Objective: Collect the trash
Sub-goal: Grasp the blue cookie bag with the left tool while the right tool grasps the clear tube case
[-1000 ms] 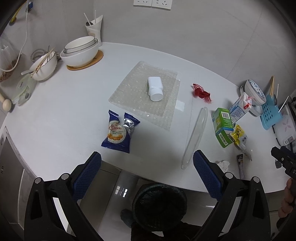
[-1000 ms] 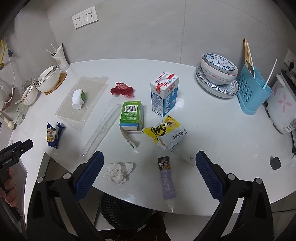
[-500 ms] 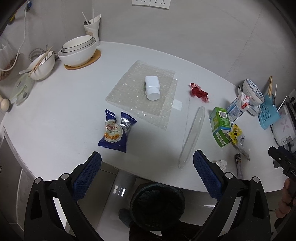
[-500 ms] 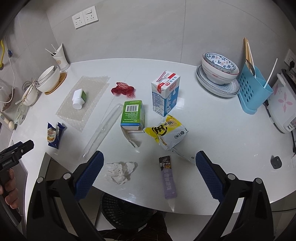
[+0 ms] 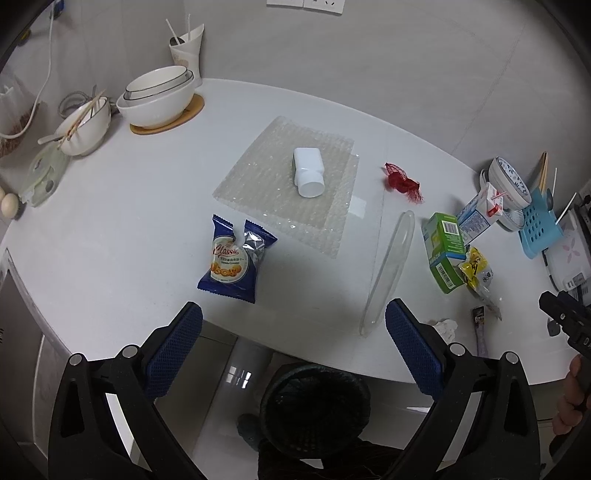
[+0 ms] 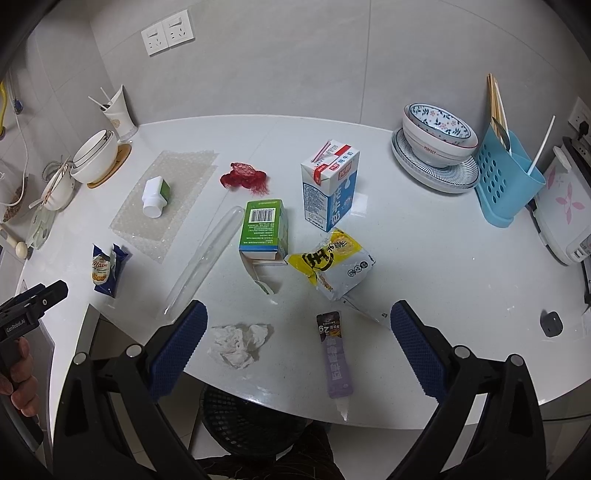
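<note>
Trash lies on a white table point(image 5: 110, 236): a blue snack wrapper point(image 5: 231, 258), a white bottle point(image 5: 308, 171) on bubble wrap point(image 5: 258, 181), a red net point(image 5: 402, 182), a clear plastic sleeve point(image 5: 388, 273), a green carton point(image 6: 264, 229), a milk carton point(image 6: 330, 184), a yellow bag point(image 6: 332, 262), a crumpled tissue point(image 6: 236, 343) and a purple sachet point(image 6: 334, 358). My left gripper point(image 5: 293, 343) is open and empty, hovering over the table's near edge in front of the wrapper. My right gripper point(image 6: 295, 343) is open and empty above the tissue and sachet. A black mesh bin point(image 5: 314, 406) stands on the floor below.
White bowls point(image 5: 157, 98) on a wooden coaster and a cup point(image 5: 186, 48) stand at the back left. Patterned bowls point(image 6: 436, 138) on plates, a blue cutlery holder point(image 6: 508, 184) and a white appliance point(image 6: 565, 206) stand at the right. Wall sockets point(image 6: 168, 31) are behind.
Both grippers have shifted only slightly; the left view has drifted a little. Both stay open and empty. Nothing on the table has moved.
</note>
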`<state>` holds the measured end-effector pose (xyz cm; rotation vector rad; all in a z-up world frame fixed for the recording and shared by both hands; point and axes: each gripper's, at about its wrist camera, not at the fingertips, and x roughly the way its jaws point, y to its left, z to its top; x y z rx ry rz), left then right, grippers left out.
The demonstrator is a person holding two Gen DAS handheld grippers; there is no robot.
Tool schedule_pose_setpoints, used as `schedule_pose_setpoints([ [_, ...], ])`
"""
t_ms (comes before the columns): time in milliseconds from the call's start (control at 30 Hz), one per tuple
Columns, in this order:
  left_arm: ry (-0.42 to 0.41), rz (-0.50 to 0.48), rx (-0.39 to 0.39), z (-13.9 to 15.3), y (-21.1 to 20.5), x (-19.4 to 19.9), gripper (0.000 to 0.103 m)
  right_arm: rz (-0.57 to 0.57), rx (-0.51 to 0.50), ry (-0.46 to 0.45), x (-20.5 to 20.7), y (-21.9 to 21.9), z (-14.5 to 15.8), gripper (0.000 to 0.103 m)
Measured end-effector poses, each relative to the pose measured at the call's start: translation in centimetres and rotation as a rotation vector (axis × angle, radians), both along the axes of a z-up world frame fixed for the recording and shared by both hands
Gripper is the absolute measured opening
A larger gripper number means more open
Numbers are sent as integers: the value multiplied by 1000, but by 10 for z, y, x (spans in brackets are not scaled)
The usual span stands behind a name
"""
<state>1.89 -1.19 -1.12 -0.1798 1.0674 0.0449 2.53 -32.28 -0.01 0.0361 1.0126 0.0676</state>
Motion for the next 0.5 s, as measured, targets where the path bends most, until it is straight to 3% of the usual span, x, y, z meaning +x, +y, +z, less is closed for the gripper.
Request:
schedule_pose_setpoints([
  [200, 27, 25, 14, -16, 17, 16, 96, 28, 10, 31, 19, 21, -9, 94],
  [500, 114, 73, 34, -63, 54, 49, 95, 90, 21, 106, 62, 80, -40, 89],
])
